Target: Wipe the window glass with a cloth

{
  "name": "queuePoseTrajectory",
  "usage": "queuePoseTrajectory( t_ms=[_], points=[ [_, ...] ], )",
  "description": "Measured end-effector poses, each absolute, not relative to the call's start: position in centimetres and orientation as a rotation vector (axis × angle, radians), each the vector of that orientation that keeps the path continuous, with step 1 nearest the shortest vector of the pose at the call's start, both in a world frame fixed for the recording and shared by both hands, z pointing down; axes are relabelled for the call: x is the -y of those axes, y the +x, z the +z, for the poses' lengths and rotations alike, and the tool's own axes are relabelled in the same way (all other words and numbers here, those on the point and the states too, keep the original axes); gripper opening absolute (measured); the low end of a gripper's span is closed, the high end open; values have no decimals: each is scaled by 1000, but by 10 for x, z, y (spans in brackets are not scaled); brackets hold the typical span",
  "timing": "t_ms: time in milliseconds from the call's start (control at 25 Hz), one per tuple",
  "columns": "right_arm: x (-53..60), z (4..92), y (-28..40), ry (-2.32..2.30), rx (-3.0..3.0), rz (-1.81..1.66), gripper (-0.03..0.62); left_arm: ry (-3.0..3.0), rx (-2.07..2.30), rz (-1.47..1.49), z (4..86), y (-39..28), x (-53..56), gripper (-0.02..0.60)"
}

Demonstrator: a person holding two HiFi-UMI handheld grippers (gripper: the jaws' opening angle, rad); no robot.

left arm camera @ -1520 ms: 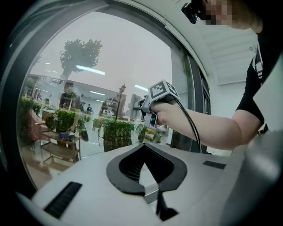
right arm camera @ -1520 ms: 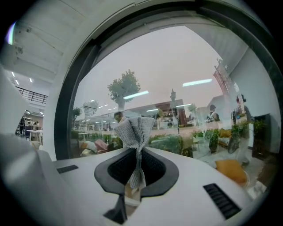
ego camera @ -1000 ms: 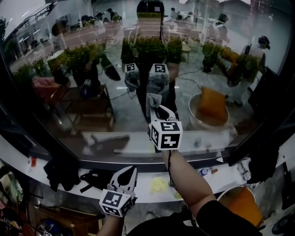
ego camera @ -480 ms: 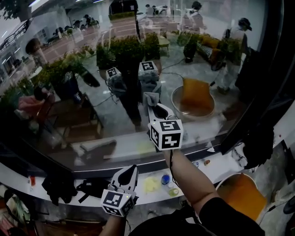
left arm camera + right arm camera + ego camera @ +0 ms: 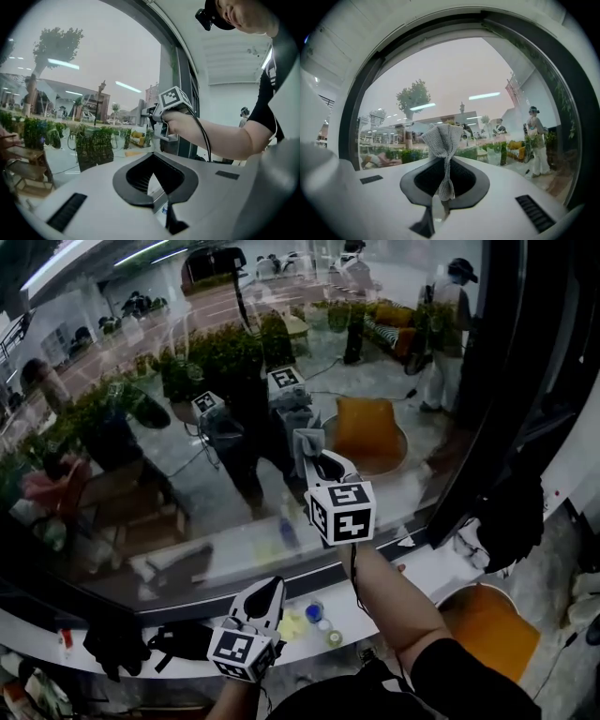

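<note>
R gripper [image 5: 319,463] up on outstretched arm; jaws pinching grey cloth [image 5: 306,444] by its lower end, so bunched top sticks out fwd as the wiping pad; cloth at or just off window glass [image 5: 141,484], contact can't be confirmed; L gripper [image 5: 259,596] low over white sill [image 5: 422,563], jaws pressed together, empty; prob. parked clear of wiping path.

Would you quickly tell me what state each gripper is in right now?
Left gripper: closed, holding nothing.
Right gripper: closed on the grey cloth.
</note>
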State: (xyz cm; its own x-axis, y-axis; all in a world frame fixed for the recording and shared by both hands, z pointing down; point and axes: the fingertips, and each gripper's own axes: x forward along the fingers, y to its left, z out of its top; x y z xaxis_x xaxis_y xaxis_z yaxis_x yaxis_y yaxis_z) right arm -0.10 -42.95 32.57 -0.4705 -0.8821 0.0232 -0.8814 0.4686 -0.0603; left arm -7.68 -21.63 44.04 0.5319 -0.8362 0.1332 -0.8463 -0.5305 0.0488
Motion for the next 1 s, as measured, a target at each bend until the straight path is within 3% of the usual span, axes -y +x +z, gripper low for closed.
queuePoseTrajectory(
  t_ms=[480,1000],
  points=[
    [472,336,159,-1696,-2582,-118,44,2702,1374,225,448,43,260,8],
    [494,344,244,-1791,-2539,-112,44,2751,1302,195,441,105,285,8]
  ],
)
